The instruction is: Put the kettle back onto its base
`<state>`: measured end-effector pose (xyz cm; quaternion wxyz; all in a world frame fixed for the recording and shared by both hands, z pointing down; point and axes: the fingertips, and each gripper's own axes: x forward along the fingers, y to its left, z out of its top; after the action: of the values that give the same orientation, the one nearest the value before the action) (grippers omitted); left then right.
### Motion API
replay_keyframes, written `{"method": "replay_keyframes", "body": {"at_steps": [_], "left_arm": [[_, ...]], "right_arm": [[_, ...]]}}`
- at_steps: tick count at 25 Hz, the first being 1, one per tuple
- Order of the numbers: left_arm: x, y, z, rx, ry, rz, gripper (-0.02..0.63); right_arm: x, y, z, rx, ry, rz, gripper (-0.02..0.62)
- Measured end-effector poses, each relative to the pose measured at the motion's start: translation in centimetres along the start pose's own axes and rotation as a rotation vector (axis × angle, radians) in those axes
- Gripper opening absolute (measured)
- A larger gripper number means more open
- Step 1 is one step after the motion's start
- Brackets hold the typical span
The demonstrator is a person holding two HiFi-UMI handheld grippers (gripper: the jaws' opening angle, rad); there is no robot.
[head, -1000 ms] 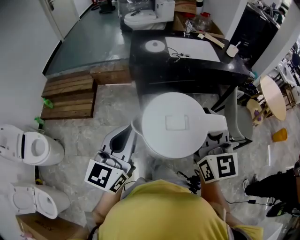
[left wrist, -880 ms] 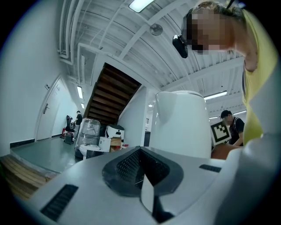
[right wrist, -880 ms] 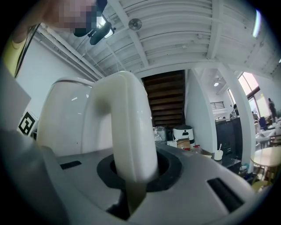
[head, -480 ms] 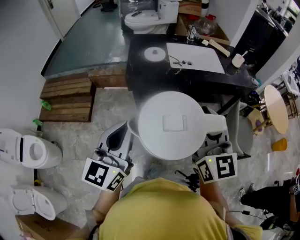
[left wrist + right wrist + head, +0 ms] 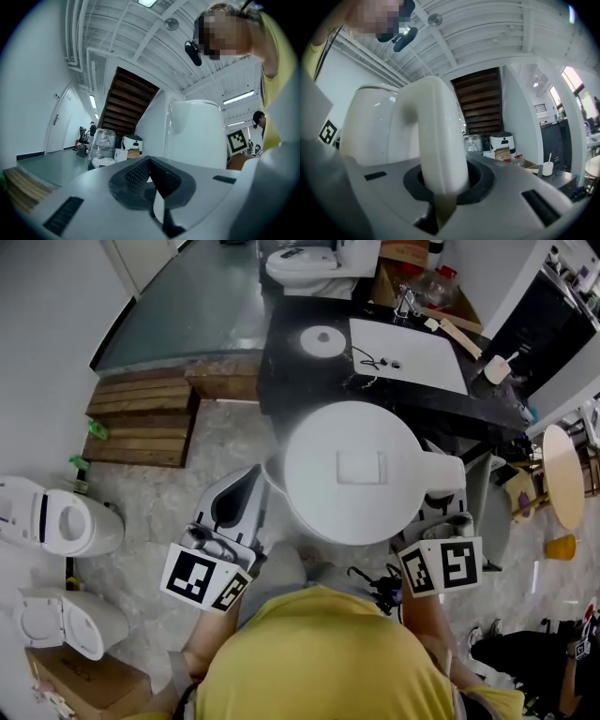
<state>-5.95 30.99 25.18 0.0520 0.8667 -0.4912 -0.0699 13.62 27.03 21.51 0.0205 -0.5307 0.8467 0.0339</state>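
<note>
A white kettle [image 5: 349, 470] hangs in the air in front of me, seen from above with its lid up. My right gripper [image 5: 441, 514] is shut on the kettle's handle [image 5: 433, 140], which fills the gap between its jaws; the kettle body [image 5: 370, 126] rises to the left. My left gripper [image 5: 246, 504] is close beside the kettle's left side; its jaws look shut, with nothing between them. In the left gripper view the kettle [image 5: 194, 136] stands to the right of the jaws. The round white base [image 5: 323, 340] lies on the black counter [image 5: 291, 381] ahead.
A white sheet [image 5: 408, 357] and a cable lie on the counter, with a cup [image 5: 497, 367] at its right end. Wooden pallets [image 5: 141, 413] and toilets [image 5: 56, 521] stand at the left, a round table [image 5: 562, 474] at the right, a cardboard box [image 5: 84, 685] near my feet.
The counter and the base have come nearer in the head view as both grippers moved forward with the kettle. The right gripper's hold on the handle is unchanged.
</note>
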Motion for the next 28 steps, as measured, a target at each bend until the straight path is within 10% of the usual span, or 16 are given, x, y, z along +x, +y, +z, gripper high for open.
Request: {"method": "replay_keyframes", "body": {"at_steps": [28], "left_arm": [[15.1,12.3,0.1,-0.015,0.029,-0.122,-0.002]], "right_arm": [[16.5,-5.0,-1.3,-0.011,-0.006,-0.089,0.054]]}}
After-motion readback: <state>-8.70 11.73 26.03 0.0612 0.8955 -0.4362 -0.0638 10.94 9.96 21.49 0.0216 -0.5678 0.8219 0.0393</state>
